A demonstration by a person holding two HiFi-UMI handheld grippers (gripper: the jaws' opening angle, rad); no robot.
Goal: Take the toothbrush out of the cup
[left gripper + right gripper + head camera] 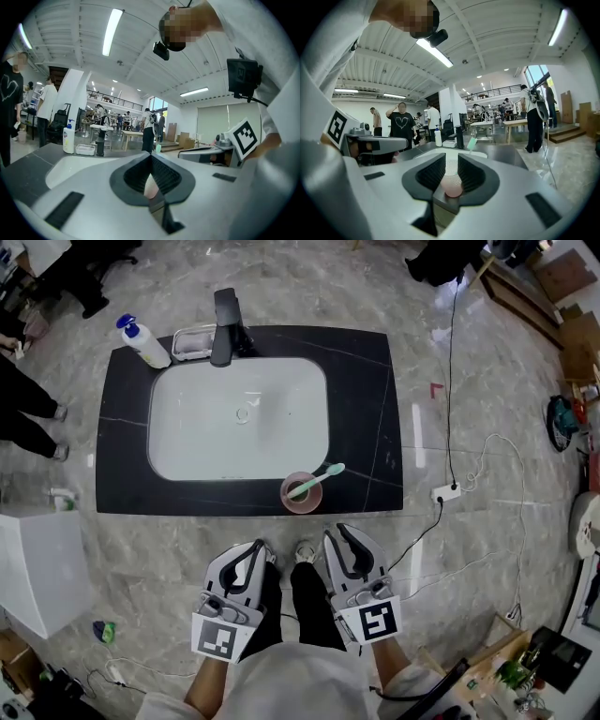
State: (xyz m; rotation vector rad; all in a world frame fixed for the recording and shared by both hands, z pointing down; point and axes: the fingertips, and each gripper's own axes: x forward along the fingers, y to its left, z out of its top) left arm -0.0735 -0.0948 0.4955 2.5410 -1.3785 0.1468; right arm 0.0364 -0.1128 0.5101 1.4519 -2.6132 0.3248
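- Right claw (339, 532) holds its jaws a little apart with nothing between them, and it points toward the cup (301, 493), probably to line up a reach.
- Left claw (258, 545) is clenched on nothing and hangs just beside.
- Toothbrush (319, 479) leans inside the pink cup at the front edge of the counter (366, 409). Its green end sticks out over the rim, which should make it easy to pinch.

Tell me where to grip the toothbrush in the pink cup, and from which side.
Grip the toothbrush on the bare stretch above the rim of the cup. It leans up and to the right over that rim with its free end clear, so the right gripper probably does best coming from the cup's right, jaws across the handle.
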